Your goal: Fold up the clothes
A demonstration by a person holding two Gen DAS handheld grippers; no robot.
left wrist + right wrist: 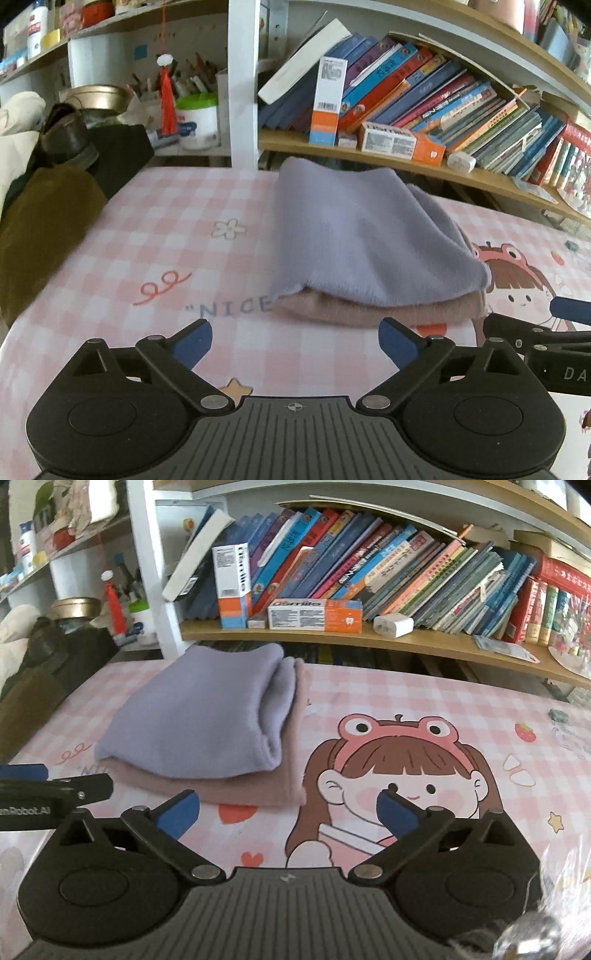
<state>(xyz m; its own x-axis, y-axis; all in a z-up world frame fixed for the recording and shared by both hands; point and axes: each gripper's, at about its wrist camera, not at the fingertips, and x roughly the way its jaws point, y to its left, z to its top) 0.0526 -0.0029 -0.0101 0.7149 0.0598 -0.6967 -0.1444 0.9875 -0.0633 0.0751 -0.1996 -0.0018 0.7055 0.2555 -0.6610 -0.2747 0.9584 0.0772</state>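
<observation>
A folded lavender garment (365, 236) lies on top of a folded dusty-pink garment (373, 312) on the pink checked table cover (177, 251). In the right wrist view the lavender garment (199, 712) and the pink one (258, 786) sit left of centre. My left gripper (297, 345) is open just in front of the stack, nothing between its blue pads. My right gripper (288, 814) is open too, over the cartoon girl print (399, 771), to the right of the stack. Each gripper shows at the edge of the other's view.
A wooden shelf (369, 157) packed with books and boxes runs right behind the table. A white upright post (242, 85) stands behind the stack. Dark and olive clothing (48, 221) is piled at the table's left edge. Pens and jars stand at the back left.
</observation>
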